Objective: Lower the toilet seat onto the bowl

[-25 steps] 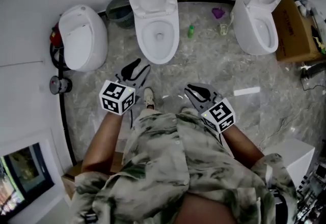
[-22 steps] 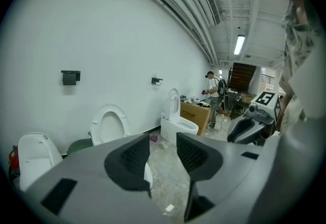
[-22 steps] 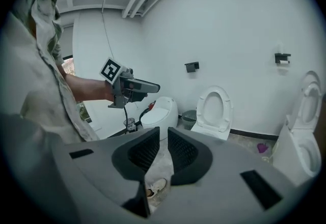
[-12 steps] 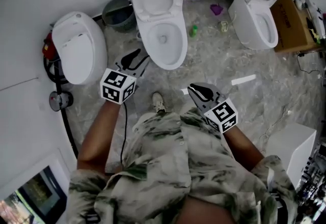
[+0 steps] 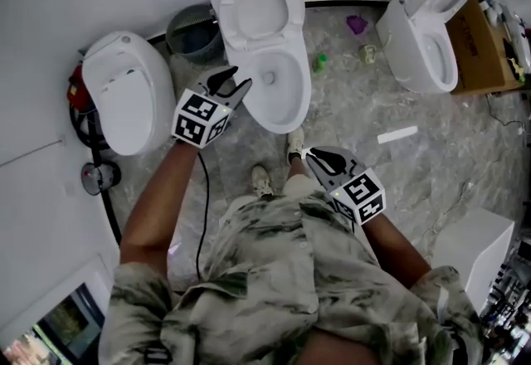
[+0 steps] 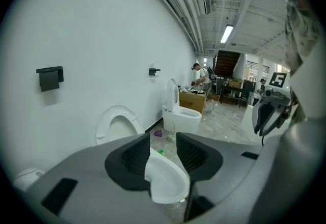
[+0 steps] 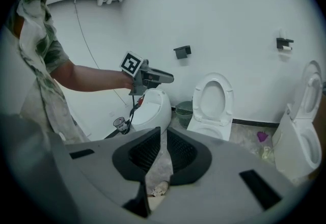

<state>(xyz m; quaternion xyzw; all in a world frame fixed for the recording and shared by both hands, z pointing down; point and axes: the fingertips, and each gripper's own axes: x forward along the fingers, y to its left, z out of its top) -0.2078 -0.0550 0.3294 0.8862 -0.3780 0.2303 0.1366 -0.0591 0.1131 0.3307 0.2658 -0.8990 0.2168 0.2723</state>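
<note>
I have brought left gripper, jaws parted, empty, up to white ceramic bowl. Upright white oval toilet seat just beyond its tips. My right gripper trails behind, slightly parted, empty. Lowering not begun.

the body of the left gripper hides most of the bowl beyond its jaws; only a slice shows in the gap. far ahead of it a person is too small to make out. under the right gripper a shoe is mostly covered. to that gripper's right a toilet is cut by the lens edge, and a purple thing is too small to name.
</note>
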